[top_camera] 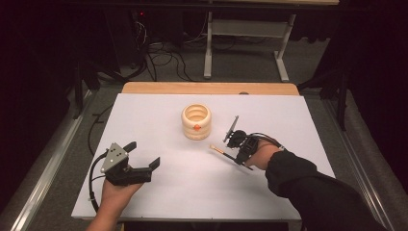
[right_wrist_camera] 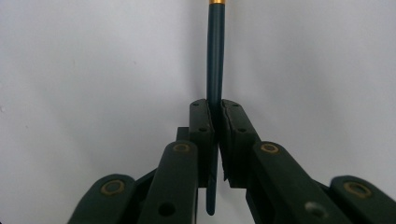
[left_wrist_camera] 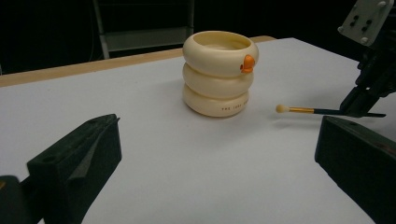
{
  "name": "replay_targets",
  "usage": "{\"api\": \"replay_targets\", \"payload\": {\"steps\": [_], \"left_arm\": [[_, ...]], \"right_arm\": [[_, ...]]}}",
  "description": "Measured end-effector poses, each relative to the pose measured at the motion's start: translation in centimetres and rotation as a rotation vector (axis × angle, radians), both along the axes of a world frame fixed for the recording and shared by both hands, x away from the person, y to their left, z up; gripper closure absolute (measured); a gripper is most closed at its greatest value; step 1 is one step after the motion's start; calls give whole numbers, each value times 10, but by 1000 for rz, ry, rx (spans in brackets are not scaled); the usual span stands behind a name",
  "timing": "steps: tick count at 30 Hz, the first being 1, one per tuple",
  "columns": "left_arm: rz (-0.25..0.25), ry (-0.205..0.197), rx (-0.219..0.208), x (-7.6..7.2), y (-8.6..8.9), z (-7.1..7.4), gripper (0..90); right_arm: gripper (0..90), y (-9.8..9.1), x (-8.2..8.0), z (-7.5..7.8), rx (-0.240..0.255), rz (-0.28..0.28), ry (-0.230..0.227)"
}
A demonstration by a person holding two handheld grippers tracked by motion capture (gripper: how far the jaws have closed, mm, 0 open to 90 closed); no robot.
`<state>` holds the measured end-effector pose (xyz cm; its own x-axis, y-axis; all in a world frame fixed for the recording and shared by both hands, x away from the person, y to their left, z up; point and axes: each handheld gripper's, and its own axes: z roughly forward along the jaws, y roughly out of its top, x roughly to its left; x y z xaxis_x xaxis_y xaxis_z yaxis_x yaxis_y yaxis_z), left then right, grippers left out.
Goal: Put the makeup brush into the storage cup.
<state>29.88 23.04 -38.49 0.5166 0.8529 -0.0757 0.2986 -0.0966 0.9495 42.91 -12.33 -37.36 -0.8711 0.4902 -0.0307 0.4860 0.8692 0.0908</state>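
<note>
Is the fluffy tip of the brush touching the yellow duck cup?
Apart. In the left gripper view, bare white table shows between the brush tip and the duck cup. The right gripper holds the brush.

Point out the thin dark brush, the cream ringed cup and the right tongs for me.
Thin dark-handled brush with gold ferrule [left_wrist_camera: 306,110]: left gripper view, on the ferrule.
Cream three-ringed cup with orange beak [top_camera: 196,129]: high view, on its side wall.
Right tongs [right_wrist_camera: 217,116]: right gripper view, at the clamped tips.

The holder [top_camera: 196,122] stands mid-table [top_camera: 144,110]; the brush [top_camera: 222,152] lies just right, nearer the person.
</note>
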Motion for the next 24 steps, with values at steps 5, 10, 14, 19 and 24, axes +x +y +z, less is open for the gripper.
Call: {"api": "replay_targets", "payload": {"steps": [5,10,14,19,24], "left_arm": [[-5,0,2,0,-1,0,11],[-4,-1,-3,0,-1,0,11],[-4,1,-1,0,-2,0,11],[-4,0,1,0,-3,0,12],[-7,0,3,0,-3,-1,12]], "right_arm": [[865,-14,-4,4,6,-42,-16],[865,-32,-7,6,-11,-69,-20],[865,-44,-11,5,-14,-97,-23],[865,-59,-13,1,-10,-123,-24],[865,-71,-16,-4,-17,-145,-29]]}}
